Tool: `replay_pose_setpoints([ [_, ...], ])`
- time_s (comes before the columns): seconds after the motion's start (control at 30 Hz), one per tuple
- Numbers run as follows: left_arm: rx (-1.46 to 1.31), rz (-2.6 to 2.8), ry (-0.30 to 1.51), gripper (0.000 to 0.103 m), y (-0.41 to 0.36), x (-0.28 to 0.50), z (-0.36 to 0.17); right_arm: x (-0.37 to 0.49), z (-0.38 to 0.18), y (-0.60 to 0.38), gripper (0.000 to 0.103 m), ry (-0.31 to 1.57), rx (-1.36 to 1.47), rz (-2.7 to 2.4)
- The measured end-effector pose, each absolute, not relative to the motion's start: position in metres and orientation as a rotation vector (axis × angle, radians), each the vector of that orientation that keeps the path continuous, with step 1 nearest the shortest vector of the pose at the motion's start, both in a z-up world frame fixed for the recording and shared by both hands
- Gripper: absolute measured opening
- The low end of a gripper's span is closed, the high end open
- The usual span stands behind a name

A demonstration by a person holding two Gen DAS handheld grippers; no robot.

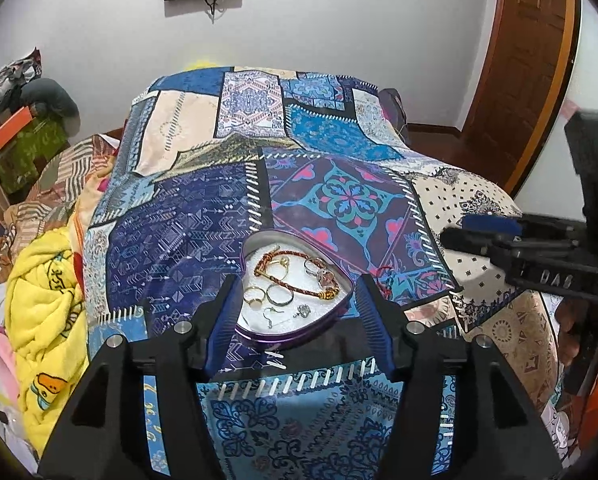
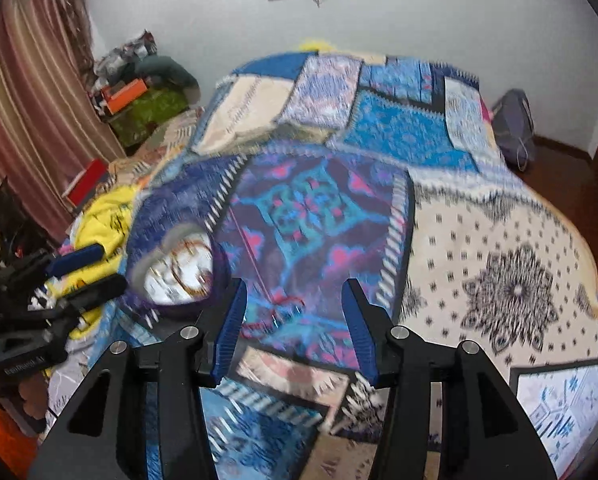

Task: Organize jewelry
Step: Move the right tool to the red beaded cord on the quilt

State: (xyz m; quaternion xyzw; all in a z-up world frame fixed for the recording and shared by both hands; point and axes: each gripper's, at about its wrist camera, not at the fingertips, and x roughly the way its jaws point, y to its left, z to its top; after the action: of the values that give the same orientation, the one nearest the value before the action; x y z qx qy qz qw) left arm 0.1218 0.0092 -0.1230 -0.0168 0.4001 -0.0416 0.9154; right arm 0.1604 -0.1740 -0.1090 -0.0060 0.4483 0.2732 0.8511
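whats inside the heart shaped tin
On white padding in the heart-shaped tin: a braided bracelet, gold rings, small silver earrings. The left gripper hides its near-left edge.

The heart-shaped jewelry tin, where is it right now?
In the left wrist view the heart-shaped tin sits on the patchwork bedspread, framed between the open left gripper fingers.

Raised lettering on the black plastic body of the right gripper (image 1: 479, 236), seen from the left wrist camera, reads "DAS". Pale lettering on the left gripper (image 2: 87, 272) body is too blurred to read.
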Motion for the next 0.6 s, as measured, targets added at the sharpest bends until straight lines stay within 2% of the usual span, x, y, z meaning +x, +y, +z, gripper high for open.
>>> replay_pose_setpoints([
  [0.27, -0.037, -0.073, 0.861, 0.057, 0.012, 0.126, -0.139, 0.157, -0.149, -0.151, 0.046, 1.070, -0.042, 0.650],
  [0.6, -0.036, -0.071, 0.887, 0.058, 0.018, 0.125, -0.152, 0.161, -0.167, -0.137, 0.046, 1.077, -0.100, 0.637],
])
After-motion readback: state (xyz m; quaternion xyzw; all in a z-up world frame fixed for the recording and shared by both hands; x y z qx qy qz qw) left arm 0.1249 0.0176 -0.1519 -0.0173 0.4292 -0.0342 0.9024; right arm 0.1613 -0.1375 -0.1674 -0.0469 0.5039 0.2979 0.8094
